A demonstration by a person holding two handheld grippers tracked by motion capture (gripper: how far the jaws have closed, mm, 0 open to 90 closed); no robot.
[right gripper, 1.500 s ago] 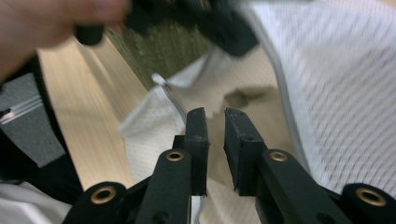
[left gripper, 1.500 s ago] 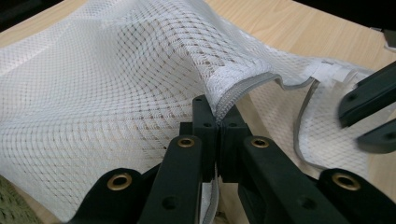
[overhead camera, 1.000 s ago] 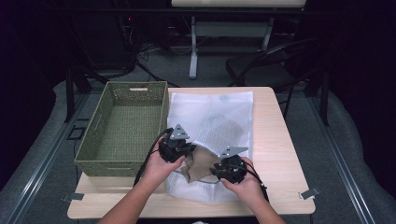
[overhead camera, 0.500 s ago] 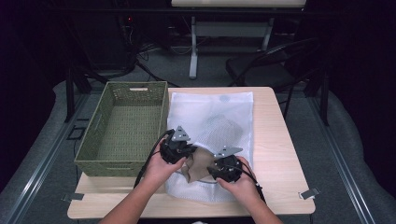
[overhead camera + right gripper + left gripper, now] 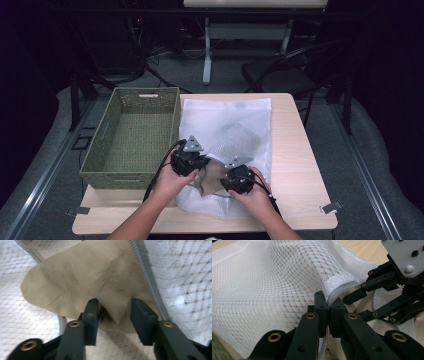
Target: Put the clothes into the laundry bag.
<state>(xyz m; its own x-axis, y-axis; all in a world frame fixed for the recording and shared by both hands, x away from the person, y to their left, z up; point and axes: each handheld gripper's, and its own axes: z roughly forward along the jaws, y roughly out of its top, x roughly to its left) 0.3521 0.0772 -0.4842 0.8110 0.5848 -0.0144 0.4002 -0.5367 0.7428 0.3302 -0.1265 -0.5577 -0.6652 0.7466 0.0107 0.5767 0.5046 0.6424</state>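
A white mesh bag (image 5: pixel 225 120) lies flat on the table, with a grey shape (image 5: pixel 235 137) showing through it. A tan cloth (image 5: pixel 212 177) sticks out of its near, zippered mouth. My left gripper (image 5: pixel 201 167) is shut on the bag's zipper edge (image 5: pixel 339 291) and lifts it; its jaws (image 5: pixel 328 312) pinch the hem tight. My right gripper (image 5: pixel 226 182) faces it from the right. In the right gripper view its jaws (image 5: pixel 113 312) stand apart around a loose fold of the tan cloth (image 5: pixel 87 277); they have just been closing and do not clamp it.
A green woven basket (image 5: pixel 145 91) stands on the table's left half, touching the bag's left side. Bare wooden table (image 5: pixel 300 175) lies right of the bag. Beyond the table are a dark chair (image 5: pixel 285 70) and a stand's white leg (image 5: pixel 206 60).
My right gripper has edged slightly left toward the left gripper at the tan cloth. The left gripper keeps its hold on the bag's edge and has not moved.
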